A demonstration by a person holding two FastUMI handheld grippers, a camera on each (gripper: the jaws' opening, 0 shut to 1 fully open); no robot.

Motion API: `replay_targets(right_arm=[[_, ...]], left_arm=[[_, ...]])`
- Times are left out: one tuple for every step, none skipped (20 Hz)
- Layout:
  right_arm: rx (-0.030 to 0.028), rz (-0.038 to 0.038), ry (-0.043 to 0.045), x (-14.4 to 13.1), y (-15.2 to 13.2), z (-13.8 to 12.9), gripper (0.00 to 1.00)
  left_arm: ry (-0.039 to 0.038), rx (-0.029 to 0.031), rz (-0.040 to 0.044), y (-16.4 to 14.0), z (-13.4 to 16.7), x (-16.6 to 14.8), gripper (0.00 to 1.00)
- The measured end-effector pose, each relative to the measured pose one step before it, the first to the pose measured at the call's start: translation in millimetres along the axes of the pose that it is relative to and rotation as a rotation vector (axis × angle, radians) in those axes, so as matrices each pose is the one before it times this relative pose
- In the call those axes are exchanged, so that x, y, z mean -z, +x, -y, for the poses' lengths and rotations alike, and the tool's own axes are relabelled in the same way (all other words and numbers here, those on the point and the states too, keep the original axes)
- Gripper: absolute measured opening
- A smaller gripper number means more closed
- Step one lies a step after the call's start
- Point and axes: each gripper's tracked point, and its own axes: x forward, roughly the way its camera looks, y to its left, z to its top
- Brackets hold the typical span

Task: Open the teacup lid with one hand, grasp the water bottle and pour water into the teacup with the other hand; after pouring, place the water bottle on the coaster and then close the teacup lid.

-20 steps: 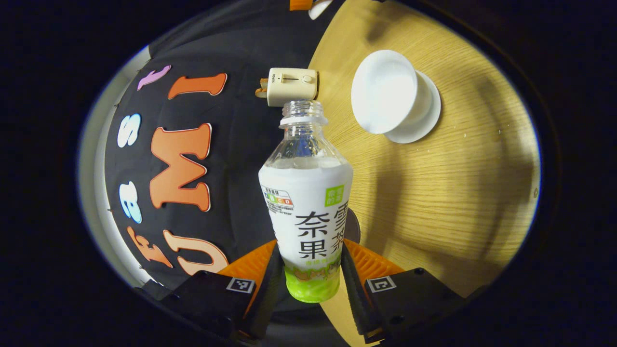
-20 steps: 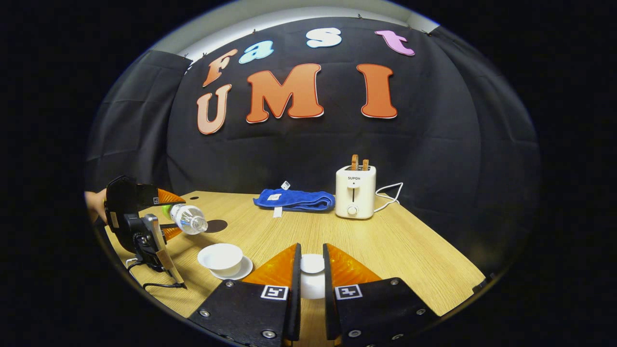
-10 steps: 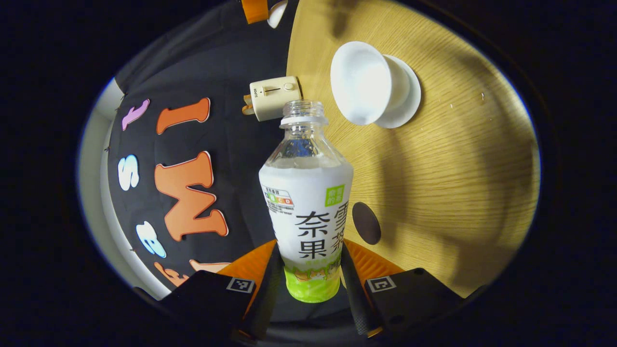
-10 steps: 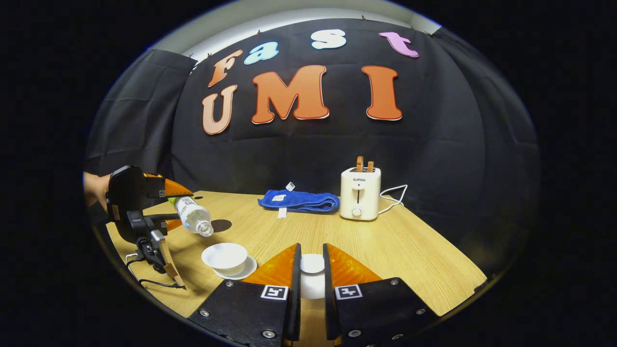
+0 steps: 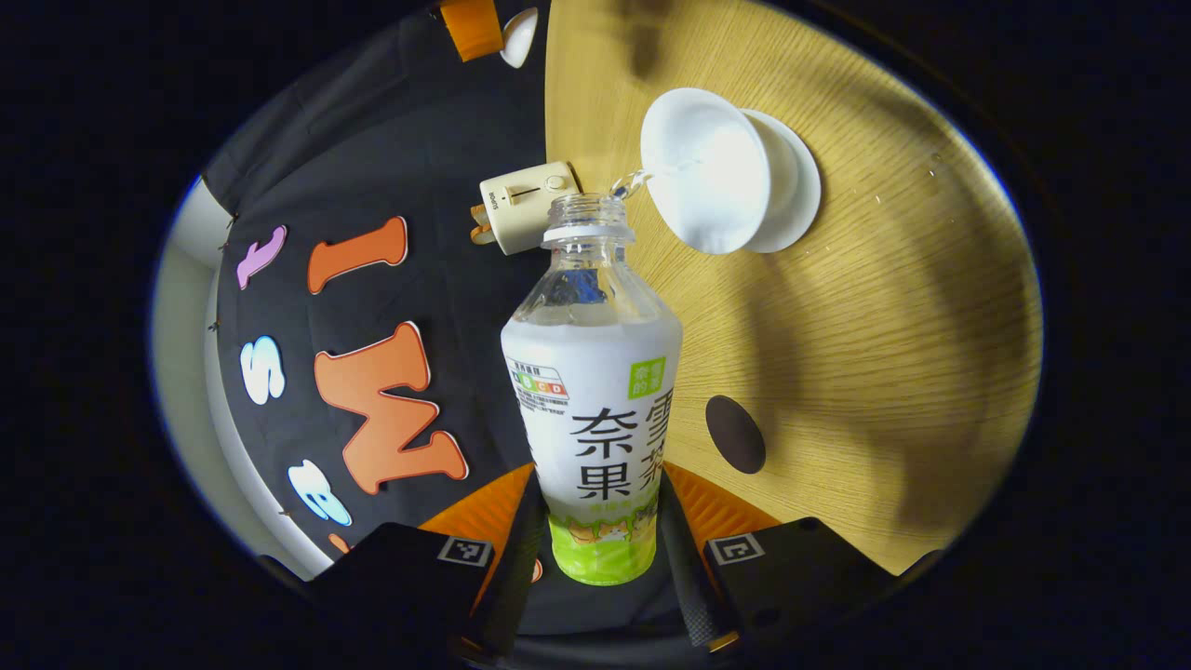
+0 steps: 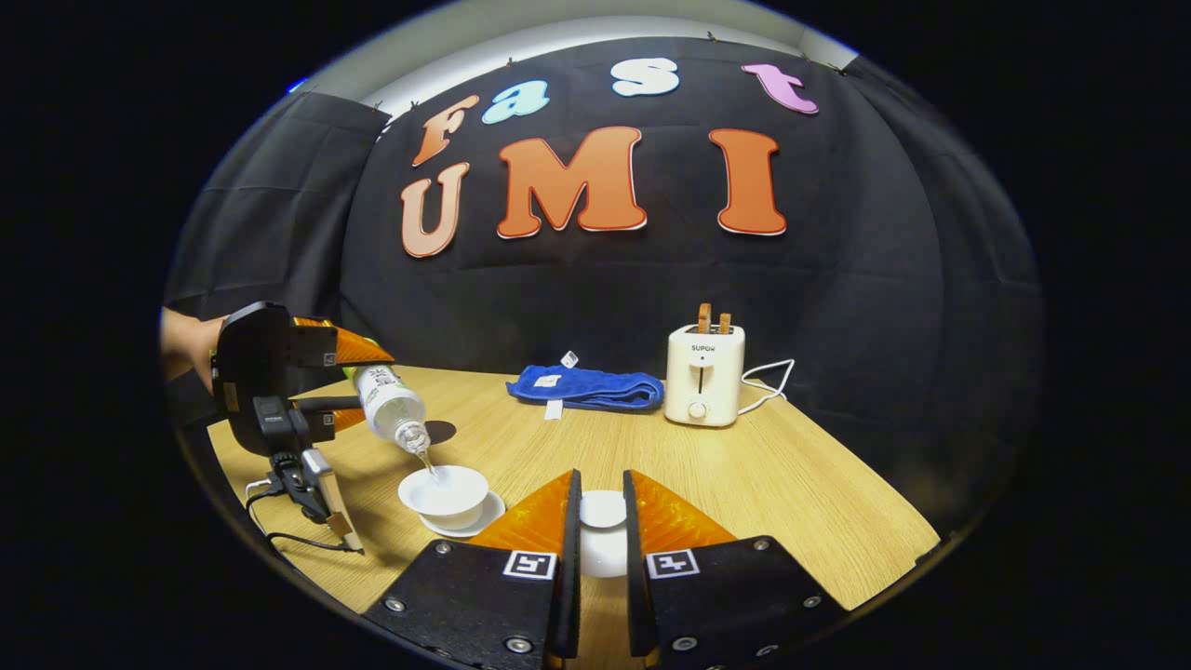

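Observation:
In the left gripper view my left gripper (image 5: 595, 549) is shut on the water bottle (image 5: 593, 391), which is uncapped and tipped mouth-down. A thin stream runs from its mouth into the white teacup (image 5: 712, 167) on its saucer (image 5: 796, 181). In the right gripper view the tilted bottle (image 6: 391, 409) hangs over the teacup (image 6: 445, 490) at the left, held by the left gripper (image 6: 349, 381). My right gripper (image 6: 602, 530) is shut on the white teacup lid (image 6: 603, 535), held above the table to the right of the cup. A dark round coaster (image 5: 735, 435) lies on the table beyond the cup (image 6: 437, 432).
A cream toaster (image 6: 704, 374) with its cord stands at the back right of the wooden table (image 6: 791, 484). A folded blue towel (image 6: 586, 386) lies at the back middle. A hand (image 6: 181, 349) holds the left gripper, and a cable trails beneath it near the table's left edge.
The bottle has tipped further down over the teacup, and water now streams from its mouth into the cup. My right gripper holds the lid still.

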Motion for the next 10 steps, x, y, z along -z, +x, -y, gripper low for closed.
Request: replay_targets(right_arm=[[-0.00582,0.00304,-0.00542,-0.97,-0.79,-1.48,0.21],[-0.00472,0.00217,-0.00736,-0.54,-0.70,-1.35,0.21],[-0.00292,0.00345,-0.00745,-1.20,-0.46,-1.17,0.21],[0.00049,0.01112,-0.00589,-2.28,-0.45,-0.40,0.21],[0.00073,0.01312,-0.00367,-4.15,-0.66,-0.43,0.21],[-0.00953,0.00589,-0.00197,-1.24,-0.28,-2.78,0.20],[-0.00752,0.00255,-0.00030,-1.09,0.24,-2.11,0.21],[-0.00627,0.00050,-0.00120,-0.17,0.00,-1.34,0.21],[-0.00081,0.00041,-0.00391,0.15,-0.48,-0.49,0.21],[-0.00080,-0.00015,-0.00333,-0.57,0.86,0.15,0.21]], left_arm=[[0.00723,-0.00898,-0.00080,0.97,-3.43,1.32,0.66],[0.01013,-0.00941,-0.00134,0.86,-3.64,0.69,0.66],[0.00979,-0.00861,-0.00018,0.83,-4.57,0.44,0.66],[0.00562,-0.00736,0.00126,0.97,-3.27,0.53,0.66],[0.00539,-0.00868,0.00013,-0.39,-3.18,0.86,0.66],[0.00961,-0.01022,0.00039,0.55,-4.28,1.12,0.66],[0.01229,-0.01076,-0.00129,-0.21,-4.55,1.30,0.69],[0.01355,-0.00894,0.00173,1.39,-3.01,0.53,0.66],[0.01199,-0.00858,-0.00163,-0.10,-4.95,2.76,0.66],[0.01151,-0.00931,0.00165,0.94,-3.64,0.13,0.69]])
